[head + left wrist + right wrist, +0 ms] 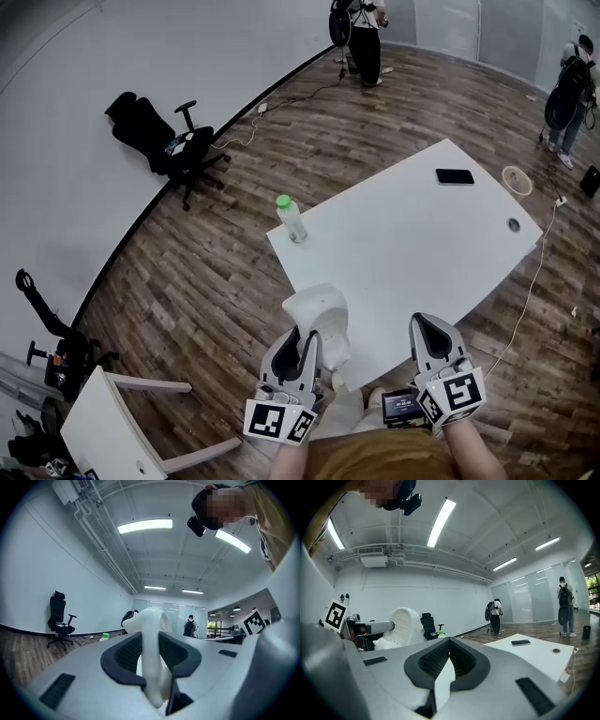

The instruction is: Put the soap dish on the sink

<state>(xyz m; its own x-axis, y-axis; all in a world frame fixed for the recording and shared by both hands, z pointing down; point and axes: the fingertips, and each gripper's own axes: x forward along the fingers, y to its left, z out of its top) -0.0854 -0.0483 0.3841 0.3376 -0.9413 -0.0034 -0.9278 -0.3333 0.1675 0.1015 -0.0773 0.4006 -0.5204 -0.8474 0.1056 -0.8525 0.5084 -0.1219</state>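
Note:
The white soap dish (319, 317) stands on edge in my left gripper (307, 336), which is shut on it just off the near corner of the white table (422, 244). In the left gripper view the dish (151, 653) fills the gap between the dark pads and rises above them. My right gripper (430, 325) hovers to the right at about the same height, with its jaws together and nothing in them (449, 641). From the right gripper view the dish (405, 625) shows off to the left. No sink is in view.
On the table stand a bottle with a green cap (291, 217) and a black phone (455, 175). A black office chair (169, 141) is by the wall. A white piece of furniture (112, 422) is at lower left. People stand at the far end of the wooden floor (366, 37).

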